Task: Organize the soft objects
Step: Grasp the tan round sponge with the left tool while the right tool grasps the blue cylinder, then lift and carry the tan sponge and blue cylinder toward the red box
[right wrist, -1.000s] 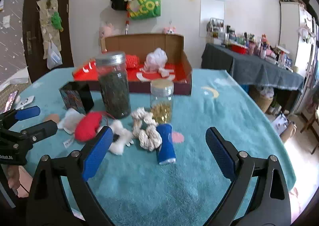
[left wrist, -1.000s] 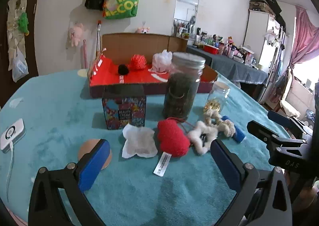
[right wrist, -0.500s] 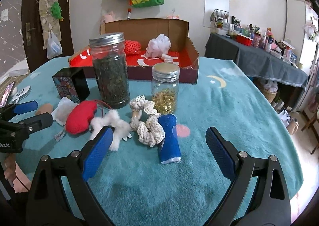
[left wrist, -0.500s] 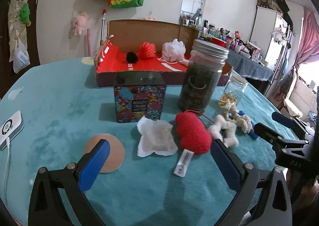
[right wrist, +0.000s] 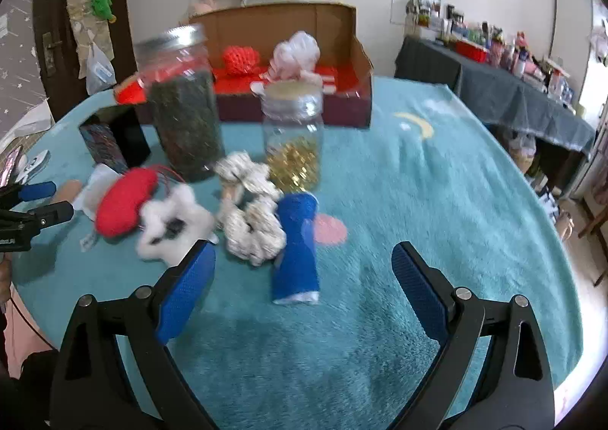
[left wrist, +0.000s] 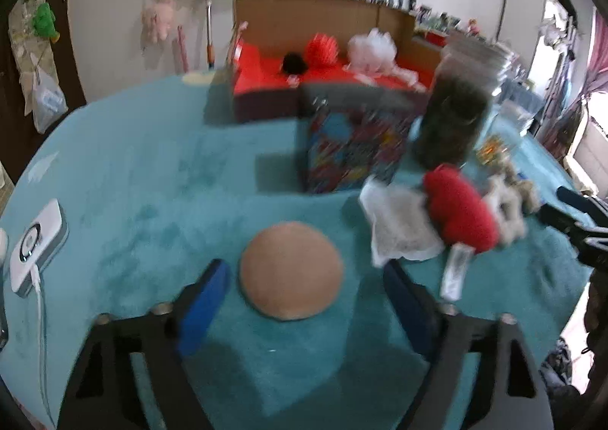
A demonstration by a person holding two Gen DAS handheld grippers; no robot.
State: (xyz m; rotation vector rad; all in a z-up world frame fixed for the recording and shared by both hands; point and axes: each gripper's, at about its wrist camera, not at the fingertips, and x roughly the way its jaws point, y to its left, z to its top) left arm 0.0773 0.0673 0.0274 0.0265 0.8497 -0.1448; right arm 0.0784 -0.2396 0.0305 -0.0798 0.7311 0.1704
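Left gripper (left wrist: 300, 293) fingers, just narrowing, straddle the tan round pad (left wrist: 291, 270) without touching — right gripper (right wrist: 304, 270) spread wide near the blue roll (right wrist: 296, 240).

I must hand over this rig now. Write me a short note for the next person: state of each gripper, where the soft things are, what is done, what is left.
Left gripper: open, jaws have just been closing, either side of the tan round pad, not pressing it.
Right gripper: open, empty, in front of the blue roll.
Done: red puff, white puff and black pompom already lie in the cardboard box.
Left on the teal cloth: pad, white tissue-like piece, red plush, white fluffy toy, cream scrunchie, blue roll.
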